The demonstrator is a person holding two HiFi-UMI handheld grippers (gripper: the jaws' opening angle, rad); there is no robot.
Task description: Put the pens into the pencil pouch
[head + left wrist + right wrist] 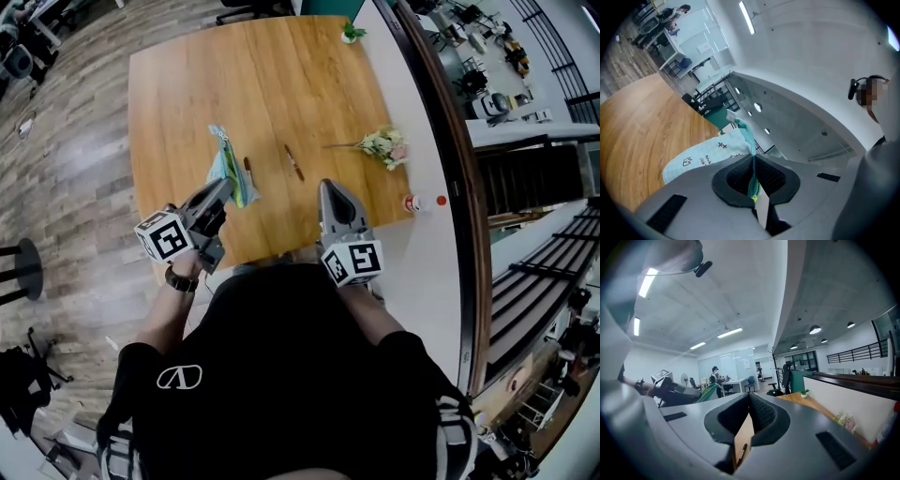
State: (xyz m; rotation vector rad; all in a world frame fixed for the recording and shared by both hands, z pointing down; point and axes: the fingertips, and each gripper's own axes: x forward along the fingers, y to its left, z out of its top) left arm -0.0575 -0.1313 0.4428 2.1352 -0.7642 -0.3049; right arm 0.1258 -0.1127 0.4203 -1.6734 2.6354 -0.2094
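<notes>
The pale teal pencil pouch hangs lifted over the left part of the wooden table. My left gripper is shut on its near end. In the left gripper view the jaws pinch the teal zipper strip, and the printed pouch body sags beyond them. A dark pen lies on the table mid-front, and a shorter dark pen lies just right of the pouch. My right gripper hovers near the front edge, shut with nothing in it; a pen shows below its closed jaws.
A bunch of pale flowers lies on the table's right side and a small green plant stands at the far edge. A small bottle sits on the white ledge to the right. Desks and a person stand in the distant office.
</notes>
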